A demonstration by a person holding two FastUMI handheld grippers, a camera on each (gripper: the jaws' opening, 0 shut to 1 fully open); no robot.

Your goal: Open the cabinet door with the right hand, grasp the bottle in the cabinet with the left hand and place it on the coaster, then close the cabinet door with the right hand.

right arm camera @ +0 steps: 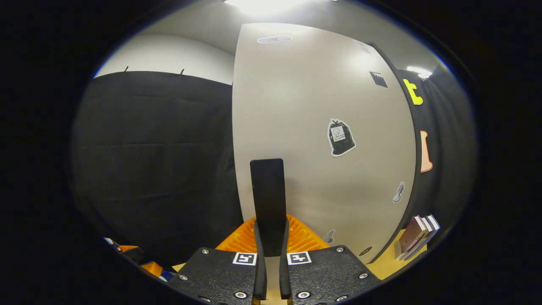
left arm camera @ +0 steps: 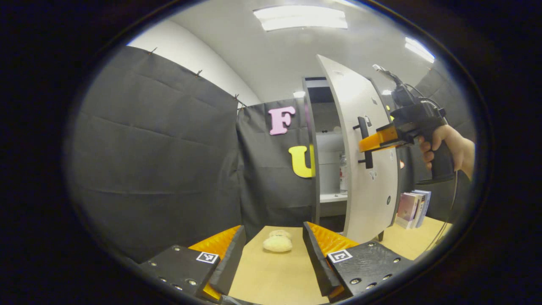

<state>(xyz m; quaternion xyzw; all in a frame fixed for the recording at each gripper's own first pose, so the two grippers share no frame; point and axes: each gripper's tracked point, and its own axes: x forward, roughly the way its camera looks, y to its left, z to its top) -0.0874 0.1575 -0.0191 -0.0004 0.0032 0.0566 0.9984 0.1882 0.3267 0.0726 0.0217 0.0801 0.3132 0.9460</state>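
The white cabinet door [left arm camera: 364,169] stands partly open, edge towards the left gripper view. Its black handle [left arm camera: 365,142] is clamped by my right gripper [left arm camera: 367,143], held by a hand [left arm camera: 444,146]. In the right gripper view the black handle [right arm camera: 268,199] runs up between the two fingers of my right gripper [right arm camera: 270,250], which is shut on it, with the door face [right arm camera: 322,140] right behind. Inside the cabinet a clear bottle [left arm camera: 342,173] stands on a white shelf [left arm camera: 332,197]. My left gripper [left arm camera: 273,258] is open, low over the wooden table [left arm camera: 275,275], with nothing between its fingers.
A cream plush toy [left arm camera: 277,241] lies on the table ahead of the left gripper. Several books [left arm camera: 413,207] stand to the right of the cabinet, and these books [right arm camera: 417,235] also show past the door's right edge. Black cloth walls the left side.
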